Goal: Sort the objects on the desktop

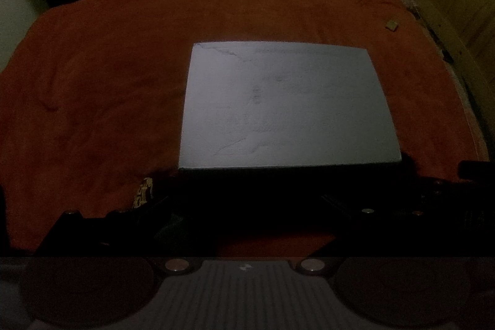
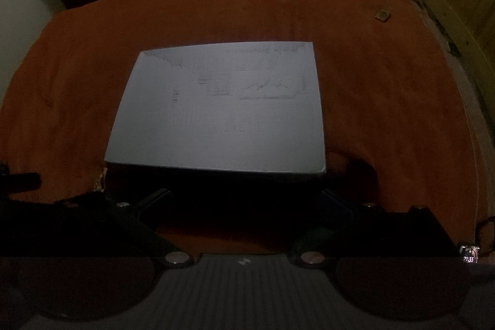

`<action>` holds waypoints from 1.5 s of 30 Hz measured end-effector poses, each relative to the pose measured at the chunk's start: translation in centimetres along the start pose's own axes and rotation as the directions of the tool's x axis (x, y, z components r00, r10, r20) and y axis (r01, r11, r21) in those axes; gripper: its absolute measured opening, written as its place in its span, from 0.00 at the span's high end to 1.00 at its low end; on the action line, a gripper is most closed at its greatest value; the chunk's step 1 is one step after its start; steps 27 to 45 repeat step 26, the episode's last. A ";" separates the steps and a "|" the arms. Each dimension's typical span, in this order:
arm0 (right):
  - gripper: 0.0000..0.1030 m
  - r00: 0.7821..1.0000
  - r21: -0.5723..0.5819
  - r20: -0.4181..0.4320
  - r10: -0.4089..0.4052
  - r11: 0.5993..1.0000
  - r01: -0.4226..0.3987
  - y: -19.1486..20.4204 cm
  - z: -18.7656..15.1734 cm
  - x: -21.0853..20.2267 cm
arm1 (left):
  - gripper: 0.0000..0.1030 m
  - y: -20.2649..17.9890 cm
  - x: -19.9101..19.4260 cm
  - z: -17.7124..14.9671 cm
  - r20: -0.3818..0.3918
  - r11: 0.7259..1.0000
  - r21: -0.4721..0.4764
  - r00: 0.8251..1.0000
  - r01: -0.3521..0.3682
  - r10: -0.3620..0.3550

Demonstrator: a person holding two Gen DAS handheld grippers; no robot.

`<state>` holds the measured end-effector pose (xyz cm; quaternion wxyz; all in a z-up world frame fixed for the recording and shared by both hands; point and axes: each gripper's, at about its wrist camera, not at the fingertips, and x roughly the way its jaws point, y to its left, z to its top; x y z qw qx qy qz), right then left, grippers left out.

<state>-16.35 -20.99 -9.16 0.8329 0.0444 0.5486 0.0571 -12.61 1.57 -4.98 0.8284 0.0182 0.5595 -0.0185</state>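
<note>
The pale grey-white flat rectangular box (image 1: 287,104) lies on the worktop, which is draped in a rust-orange plush cloth (image 1: 92,76). The box sits directly ahead of both tools, its near edge close to their fingers and its dark front side in shadow. Faint printing covers the box top: in the right wrist view (image 2: 216,107) there are rows of blocky marks near the far edge, a framed picture that looks like a mountain outline, and a short vertical line of characters near the left side. None of it can be read in the dim light. A cracked or peeled patch marks the far left corner of the lid.

The left tool (image 1: 244,200) has its two dark fingers spread wide, with nothing between them but cloth and the shadow under the box. The right tool (image 2: 244,200) is likewise spread apart and grasps nothing. A small patterned gold-and-dark object (image 1: 144,192) peeks out by the box's near left corner, just beside the left tool's left finger; what it is cannot be told.

A small tan square object (image 1: 392,24) lies alone on the cloth, well apart from the box, toward the far right. At the lower right of the right wrist view a tiny lit display (image 2: 469,256) reads "21:33".
</note>
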 end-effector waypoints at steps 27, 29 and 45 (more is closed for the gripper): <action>0.00 0.999 -0.003 -0.046 0.001 1.000 -0.001 0.1 0.9 0.4 | 0.01 -0.6 0.1 0.5 -0.014 1.000 0.004 1.000 -0.016 0.016; 0.00 0.999 -0.003 -0.046 0.001 1.000 -0.001 0.1 0.9 0.4 | 0.01 -0.6 0.1 0.5 -0.014 1.000 0.004 1.000 -0.016 0.016; 0.00 0.999 -0.003 -0.046 0.001 1.000 -0.001 0.1 0.9 0.4 | 0.01 -0.6 0.1 0.5 -0.014 1.000 0.004 1.000 -0.016 0.016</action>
